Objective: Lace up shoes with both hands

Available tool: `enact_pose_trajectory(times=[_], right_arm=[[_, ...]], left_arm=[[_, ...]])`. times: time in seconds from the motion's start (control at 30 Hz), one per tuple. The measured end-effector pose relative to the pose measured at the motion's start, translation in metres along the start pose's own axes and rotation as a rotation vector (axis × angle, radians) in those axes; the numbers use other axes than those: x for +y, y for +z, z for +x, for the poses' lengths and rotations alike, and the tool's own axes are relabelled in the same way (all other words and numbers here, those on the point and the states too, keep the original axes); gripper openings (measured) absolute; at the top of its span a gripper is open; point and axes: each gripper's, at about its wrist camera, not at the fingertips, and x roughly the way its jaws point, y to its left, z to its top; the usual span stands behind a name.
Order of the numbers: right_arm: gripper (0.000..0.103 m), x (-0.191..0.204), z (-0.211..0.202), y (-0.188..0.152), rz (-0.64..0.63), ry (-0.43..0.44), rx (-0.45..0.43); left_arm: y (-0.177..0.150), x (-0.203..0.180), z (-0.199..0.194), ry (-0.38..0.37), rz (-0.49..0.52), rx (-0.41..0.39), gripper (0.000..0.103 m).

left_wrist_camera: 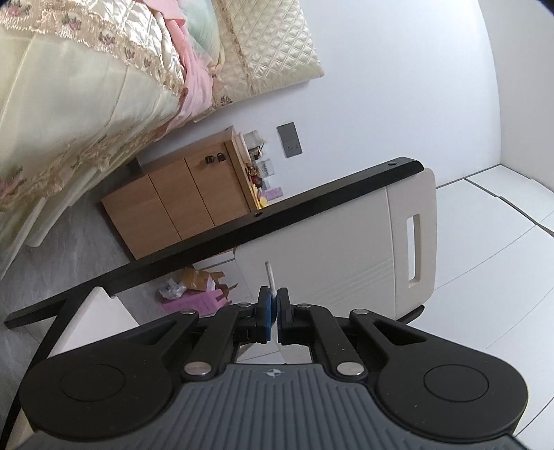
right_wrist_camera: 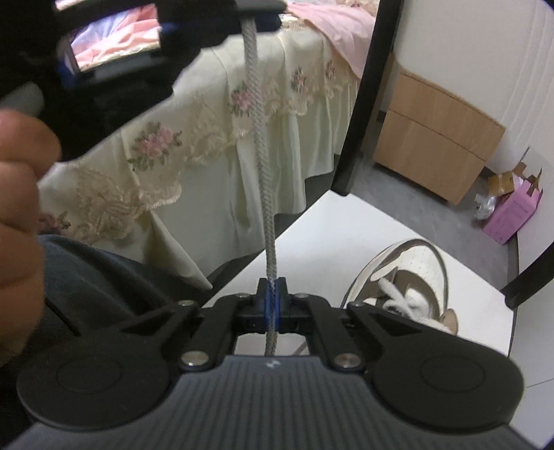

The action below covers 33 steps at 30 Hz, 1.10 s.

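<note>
A grey-white braided shoelace runs taut from my right gripper up to my left gripper at the top of the right wrist view. Both grippers are shut on it. In the left wrist view my left gripper pinches the lace near its end, and the plastic lace tip pokes out past the blue pads. The white and tan shoe sits on the white table to the right of my right gripper, its laces bunched over the tongue.
A person's hand holds the left gripper's handle at far left. A bed with a lace-trimmed cream cover stands behind. A black table leg, a wooden cabinet and a pink box on the floor are at right.
</note>
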Motion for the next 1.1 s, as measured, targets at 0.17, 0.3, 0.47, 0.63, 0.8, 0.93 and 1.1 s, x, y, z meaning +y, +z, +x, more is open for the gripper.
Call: enact_pose_trajectory(times=[0.17,0.3,0.47,0.63,0.8,0.93,1.1], right_arm=[[0.006,-0.008,-0.001,-0.005,0.099,0.063,-0.02],[0.039,-0.022,-0.018,-0.01,0.189,0.11,-0.081],[0.042,-0.036,-0.047,-0.024,0.257,0.153,-0.173],[0.043,-0.059,-0.075,-0.047,0.393,0.175,-0.273],[0.043,-0.094,-0.094,-0.077,0.588,0.143,-0.351],[0.044,-0.114,-0.107,-0.099,0.686,0.11,-0.41],[0.044,-0.132,-0.118,-0.137,0.787,0.117,-0.547]], left_arm=[[-0.002,-0.009,0.001,0.051,0.078,-0.003,0.003],[-0.007,-0.013,0.009,0.122,0.131,0.021,0.003],[-0.022,-0.027,0.017,0.232,0.287,0.044,0.003],[-0.051,-0.049,0.024,0.327,0.535,0.058,0.003],[-0.084,-0.061,0.03,0.378,0.718,0.092,0.003],[-0.112,-0.064,0.032,0.422,0.87,0.117,0.004],[-0.164,-0.077,0.033,0.402,1.176,0.164,0.004]])
